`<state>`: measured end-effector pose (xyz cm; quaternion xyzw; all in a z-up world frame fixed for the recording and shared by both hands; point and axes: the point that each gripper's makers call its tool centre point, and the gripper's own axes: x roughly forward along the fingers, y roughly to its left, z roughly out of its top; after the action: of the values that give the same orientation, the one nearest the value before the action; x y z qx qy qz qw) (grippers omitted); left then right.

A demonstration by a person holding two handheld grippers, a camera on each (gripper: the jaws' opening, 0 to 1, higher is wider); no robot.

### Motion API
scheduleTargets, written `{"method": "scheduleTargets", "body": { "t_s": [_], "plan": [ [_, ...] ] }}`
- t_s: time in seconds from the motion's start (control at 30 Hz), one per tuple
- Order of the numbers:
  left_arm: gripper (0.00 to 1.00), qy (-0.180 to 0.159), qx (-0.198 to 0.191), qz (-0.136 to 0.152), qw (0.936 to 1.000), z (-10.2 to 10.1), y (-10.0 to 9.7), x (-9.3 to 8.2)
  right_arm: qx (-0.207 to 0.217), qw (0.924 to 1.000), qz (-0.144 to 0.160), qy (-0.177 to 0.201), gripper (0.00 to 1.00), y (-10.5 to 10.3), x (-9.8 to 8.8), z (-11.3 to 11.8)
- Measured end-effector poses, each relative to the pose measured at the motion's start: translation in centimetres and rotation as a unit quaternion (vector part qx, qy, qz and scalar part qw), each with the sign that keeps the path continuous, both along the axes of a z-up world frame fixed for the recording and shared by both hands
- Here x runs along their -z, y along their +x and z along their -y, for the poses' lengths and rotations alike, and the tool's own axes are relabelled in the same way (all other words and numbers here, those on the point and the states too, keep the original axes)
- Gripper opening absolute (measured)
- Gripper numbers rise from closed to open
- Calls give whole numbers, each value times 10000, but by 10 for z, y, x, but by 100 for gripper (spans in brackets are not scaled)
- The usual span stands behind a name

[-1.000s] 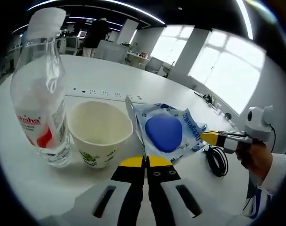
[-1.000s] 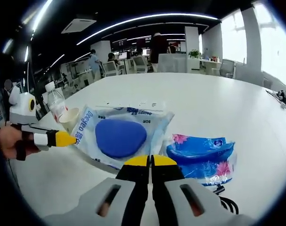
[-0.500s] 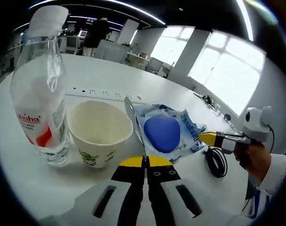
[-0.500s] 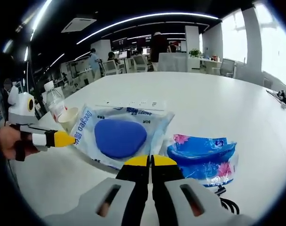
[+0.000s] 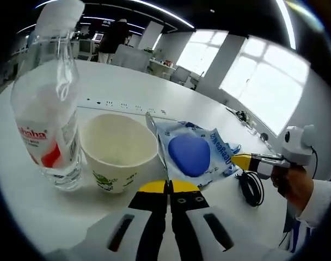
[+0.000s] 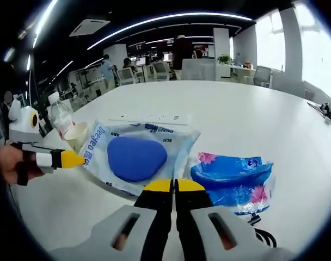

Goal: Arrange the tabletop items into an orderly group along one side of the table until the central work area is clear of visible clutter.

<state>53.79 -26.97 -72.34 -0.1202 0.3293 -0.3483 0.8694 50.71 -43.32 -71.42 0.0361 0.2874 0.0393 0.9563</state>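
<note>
The left gripper (image 5: 167,187) pinches the corner of the clear bag (image 5: 194,154) with the blue pad, beside the cup (image 5: 118,151) and bottle (image 5: 48,103). The right gripper (image 6: 174,186) is closed, holding nothing. Next I think the bag gets pulled in, then the blue pack (image 6: 233,180)

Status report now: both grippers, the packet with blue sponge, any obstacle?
Left gripper shut on sponge packet corner. Right gripper shut. Paper cup beside packet.

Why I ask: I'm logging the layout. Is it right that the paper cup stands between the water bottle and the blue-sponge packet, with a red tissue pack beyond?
Not quite: the tissue pack is blue, as the right gripper view shows. The paper cup does stand between the water bottle and the sponge packet.
</note>
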Motion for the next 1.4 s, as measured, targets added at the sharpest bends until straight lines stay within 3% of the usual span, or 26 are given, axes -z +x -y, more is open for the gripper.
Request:
{"method": "scheduleTargets", "body": {
  "t_s": [0.97, 1.4],
  "plan": [
    [0, -227, -273, -418, 9985, -9, 0, 13, 12, 9999, -166, 39, 0, -3, 10, 1],
    [1, -131, -240, -339, 9991, -11, -1, 16, 29, 9997, -231, 18, 0, -5, 13, 1]
  ]
}}
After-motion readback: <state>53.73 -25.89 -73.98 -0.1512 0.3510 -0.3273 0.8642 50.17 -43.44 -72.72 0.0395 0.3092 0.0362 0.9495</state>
